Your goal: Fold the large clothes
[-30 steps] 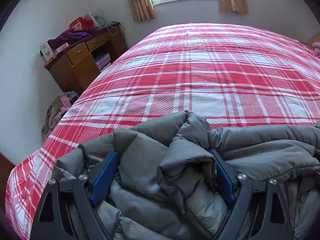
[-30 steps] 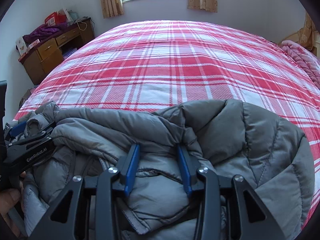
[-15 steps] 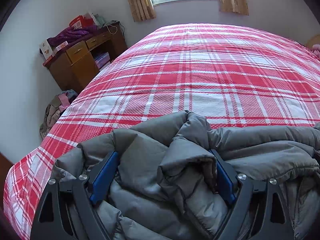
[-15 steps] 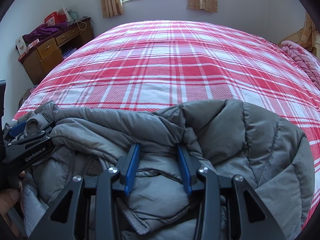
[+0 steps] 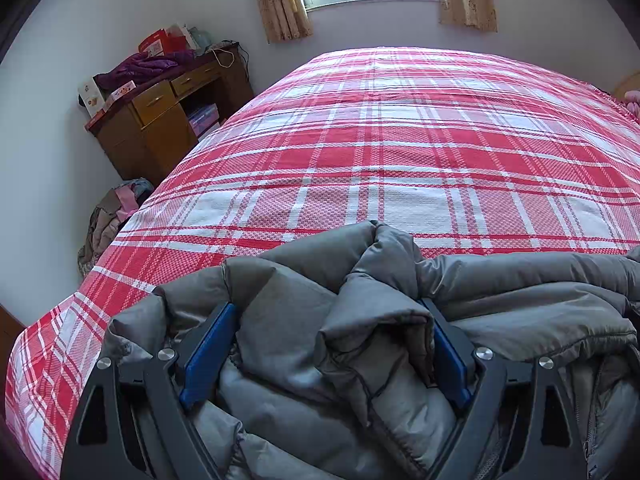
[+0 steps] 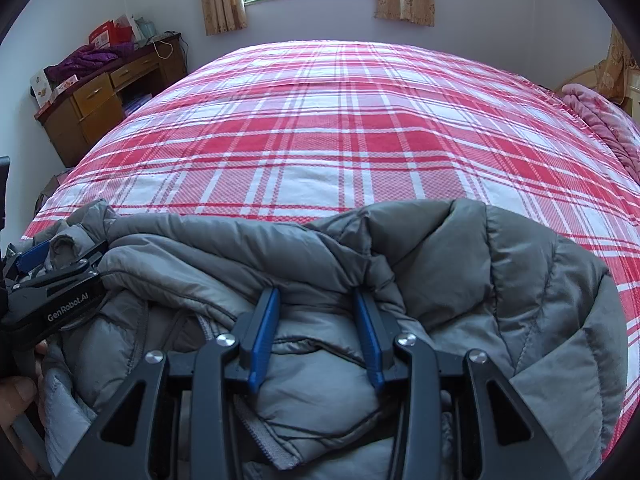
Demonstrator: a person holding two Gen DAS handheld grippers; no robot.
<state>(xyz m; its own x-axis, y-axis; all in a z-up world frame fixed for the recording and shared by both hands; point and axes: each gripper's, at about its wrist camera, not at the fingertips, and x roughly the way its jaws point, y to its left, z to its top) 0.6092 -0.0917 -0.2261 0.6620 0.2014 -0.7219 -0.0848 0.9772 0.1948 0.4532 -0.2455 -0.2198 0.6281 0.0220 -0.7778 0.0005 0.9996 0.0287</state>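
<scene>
Nothing moved: both tools [image 5: 326, 344] [image 6: 316, 334] stay clamped on bunched grey jacket [image 6: 460, 280].

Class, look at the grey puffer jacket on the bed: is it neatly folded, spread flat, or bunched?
Bunched. The grey puffer jacket lies in rumpled, overlapping folds on the plaid bedspread, with padding gathered between both grippers' fingers.

Both grippers have black frames with silver screws, blue-lined jaws, and white "GenRobot.AI" lettering on the left gripper [image 6: 40, 264].
</scene>
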